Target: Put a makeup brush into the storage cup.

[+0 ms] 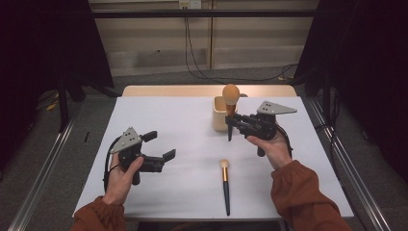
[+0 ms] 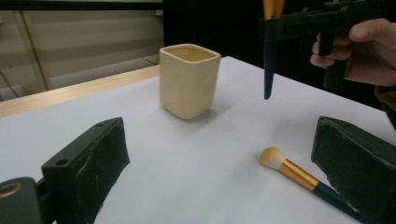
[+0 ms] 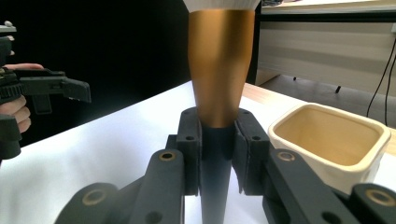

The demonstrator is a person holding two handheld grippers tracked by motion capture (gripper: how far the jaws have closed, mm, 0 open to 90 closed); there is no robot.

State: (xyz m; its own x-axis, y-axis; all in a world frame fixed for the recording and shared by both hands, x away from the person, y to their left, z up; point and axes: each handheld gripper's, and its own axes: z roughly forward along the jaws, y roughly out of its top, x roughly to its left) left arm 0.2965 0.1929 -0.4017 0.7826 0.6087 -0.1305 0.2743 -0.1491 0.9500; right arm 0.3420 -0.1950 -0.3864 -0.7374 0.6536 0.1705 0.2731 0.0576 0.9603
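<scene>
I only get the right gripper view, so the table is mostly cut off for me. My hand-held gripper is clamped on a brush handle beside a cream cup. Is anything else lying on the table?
Observer: Yes. A second brush lies flat on the white table, on the near side, bristles pointing away from the person.
Operator: Is the left hand-held gripper holding anything?
Observer: No. The left hand-held gripper is open and empty, left of that lying brush.
Operator: How does my brush sit relative to the cup?
Observer: The held brush stands upright, bristles up. In the left gripper view its handle tip hangs above the table outside the cream cup, in the right hand-held gripper.
</scene>
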